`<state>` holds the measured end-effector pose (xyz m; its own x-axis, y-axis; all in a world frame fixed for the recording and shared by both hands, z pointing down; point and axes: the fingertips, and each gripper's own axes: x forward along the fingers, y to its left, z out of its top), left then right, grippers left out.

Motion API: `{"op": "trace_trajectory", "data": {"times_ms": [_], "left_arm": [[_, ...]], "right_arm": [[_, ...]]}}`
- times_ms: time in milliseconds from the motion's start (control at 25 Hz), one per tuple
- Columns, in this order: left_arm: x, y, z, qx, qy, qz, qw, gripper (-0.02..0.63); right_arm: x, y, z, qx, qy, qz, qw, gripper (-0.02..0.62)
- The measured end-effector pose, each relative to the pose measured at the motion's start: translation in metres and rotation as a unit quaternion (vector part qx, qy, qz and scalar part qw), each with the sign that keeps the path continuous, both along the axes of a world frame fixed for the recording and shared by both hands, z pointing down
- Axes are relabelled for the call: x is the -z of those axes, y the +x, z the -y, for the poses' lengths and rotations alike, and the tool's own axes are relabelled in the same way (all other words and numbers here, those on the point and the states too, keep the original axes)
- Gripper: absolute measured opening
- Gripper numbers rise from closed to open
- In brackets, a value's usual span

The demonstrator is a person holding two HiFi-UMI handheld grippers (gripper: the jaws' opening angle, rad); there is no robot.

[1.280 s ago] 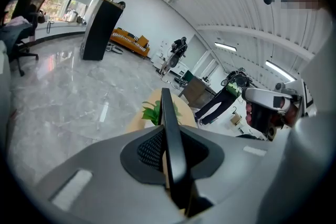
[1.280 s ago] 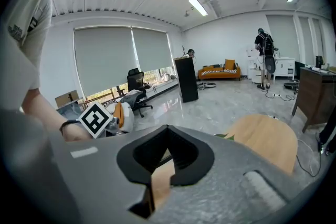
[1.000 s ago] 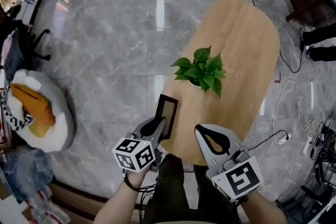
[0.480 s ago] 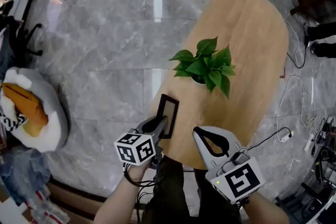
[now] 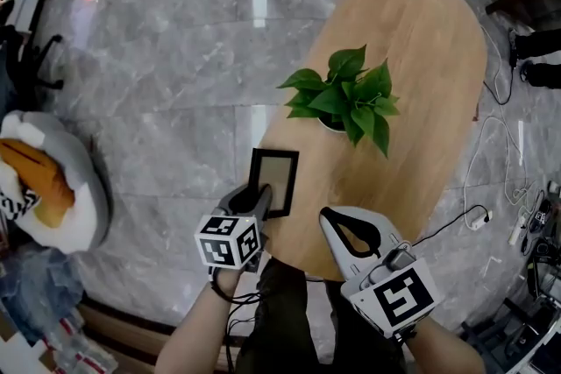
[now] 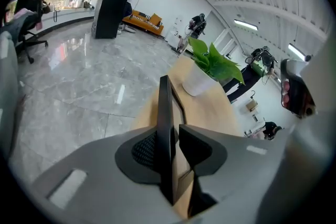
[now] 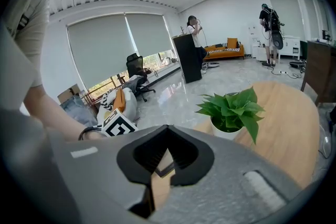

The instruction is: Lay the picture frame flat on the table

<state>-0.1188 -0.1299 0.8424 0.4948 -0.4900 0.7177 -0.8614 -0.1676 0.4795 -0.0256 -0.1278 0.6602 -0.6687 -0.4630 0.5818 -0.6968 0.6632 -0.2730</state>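
The black picture frame (image 5: 273,182) lies close to flat on the near left end of the oval wooden table (image 5: 412,57), its pale face up. My left gripper (image 5: 261,199) is at the frame's near edge with the edge between its jaws. Those jaws are opening. In the left gripper view the frame (image 6: 164,128) rests against one pad, and a gap shows at the other pad. My right gripper (image 5: 337,219) hovers over the table's near edge, shut and empty, right of the frame. Through its jaws (image 7: 167,128) a corner of the frame (image 7: 160,162) shows.
A potted green plant (image 5: 346,96) stands mid-table, just beyond the frame. A white and orange cushion (image 5: 44,179) lies on the grey floor at the left. Cables (image 5: 491,144) trail over the floor at the right. People stand far off in the room.
The frame has tipped from standing on edge to lying nearly flat. My left gripper turned with it and its jaws have parted. The right gripper has stayed put.
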Motion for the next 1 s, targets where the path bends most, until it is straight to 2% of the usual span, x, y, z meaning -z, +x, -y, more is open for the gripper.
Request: {"op": "trace_trajectory", "data": {"times_ms": [120, 280, 400, 520, 640, 720, 1000], "left_arm": [[-0.012, -0.003, 0.001, -0.007, 0.0, 0.021, 0.9997, 0.154], [-0.029, 0.003, -0.001, -0.051, -0.006, 0.079, 0.9956, 0.229], [-0.035, 0.007, -0.005, -0.073, 0.003, 0.106, 0.9917, 0.244], [-0.035, 0.009, -0.005, -0.079, 0.013, 0.121, 0.9894, 0.264], [-0.033, 0.006, -0.006, -0.066, 0.01, 0.125, 0.9899, 0.276], [-0.026, 0.002, -0.007, -0.054, 0.009, 0.125, 0.9907, 0.27], [0.035, -0.013, 0.003, -0.022, 0.049, 0.123, 0.9909, 0.145]], "right_arm": [[-0.009, -0.001, -0.003, 0.002, -0.003, -0.002, 1.0, 0.002], [-0.018, -0.005, -0.007, 0.005, -0.012, -0.001, 1.0, 0.002], [-0.021, -0.007, -0.008, 0.006, -0.019, 0.001, 1.0, 0.002], [-0.025, -0.006, -0.009, 0.009, -0.022, -0.001, 1.0, 0.002], [-0.028, -0.003, -0.009, 0.011, -0.024, -0.006, 1.0, 0.002], [-0.028, 0.0, -0.008, 0.011, -0.024, -0.009, 1.0, 0.002], [-0.001, 0.012, 0.003, 0.007, 0.005, -0.017, 1.0, 0.002]]}}
